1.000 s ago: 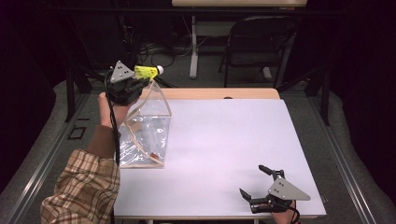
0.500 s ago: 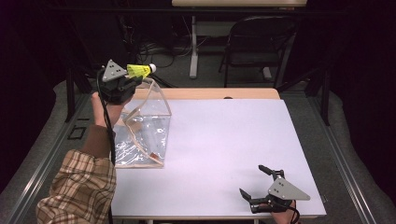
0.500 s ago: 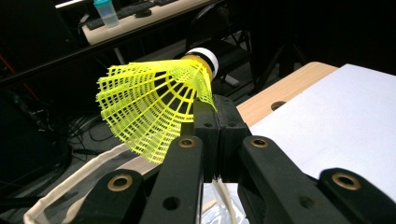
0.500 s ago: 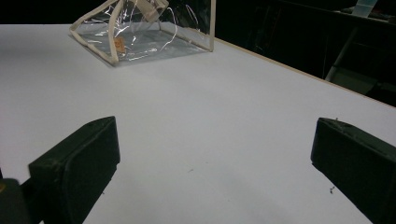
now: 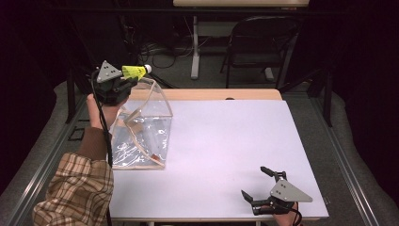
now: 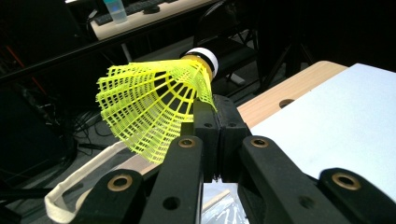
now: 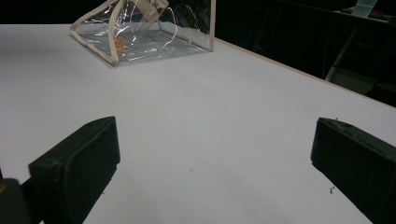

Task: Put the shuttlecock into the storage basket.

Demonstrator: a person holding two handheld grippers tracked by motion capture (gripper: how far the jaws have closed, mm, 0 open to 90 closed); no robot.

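Yellow plastic mesh catches our eye first: the shuttlecock point(image 6: 154, 105) sits pinched by the edge of its skirt between the pressed-together jaws of the left gripper point(image 6: 215, 105), its white-banded cork tip pointing up and away from us in the left gripper view. From the high view we see that same left gripper point(image 5: 123, 81) held up in the air over the far left corner of the table point(image 5: 226, 141), with the shuttlecock point(image 5: 135, 71) lying roughly level, cork end toward the right. It hangs just above the raised top edge of the clear plastic bag point(image 5: 141, 134), and we cannot tell whether it touches the bag's rim. The bag stands open on the left part of the white tabletop, its cream-trimmed edges forming a tent shape, with a small orange item inside near its base. In the right gripper view we see the bag point(image 7: 144, 32) far off across the table.

Well apart from all this, the right gripper point(image 5: 263, 188) rests at the near right corner of the table. Its jaws are spread wide with nothing but bare tabletop between them.
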